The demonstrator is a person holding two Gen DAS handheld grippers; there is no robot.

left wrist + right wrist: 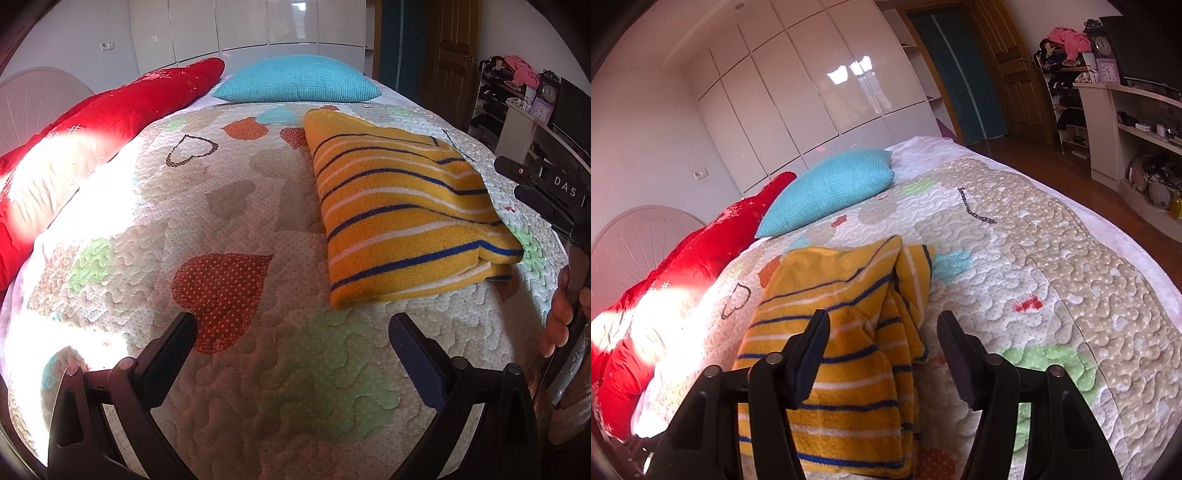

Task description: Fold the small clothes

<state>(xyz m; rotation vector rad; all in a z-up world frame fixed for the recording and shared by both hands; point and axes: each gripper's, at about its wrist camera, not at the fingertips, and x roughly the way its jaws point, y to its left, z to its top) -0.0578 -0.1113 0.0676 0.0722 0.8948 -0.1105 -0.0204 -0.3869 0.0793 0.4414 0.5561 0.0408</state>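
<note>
A yellow garment with blue and white stripes (402, 206) lies folded on the quilted bedspread (236, 258), right of centre in the left wrist view. My left gripper (291, 332) is open and empty, just in front of the garment and apart from it. My right gripper (882, 332) is open, hovering over the garment's right edge (849, 332), with nothing held between the jaws. The right gripper's body also shows at the right edge of the left wrist view (554, 188), held by a hand.
A turquoise cushion (299, 79) and a red pillow (110, 110) lie at the far end and left side of the bed. White wardrobes stand behind. A shelf unit (1126, 122) and wooden floor lie right of the bed's edge.
</note>
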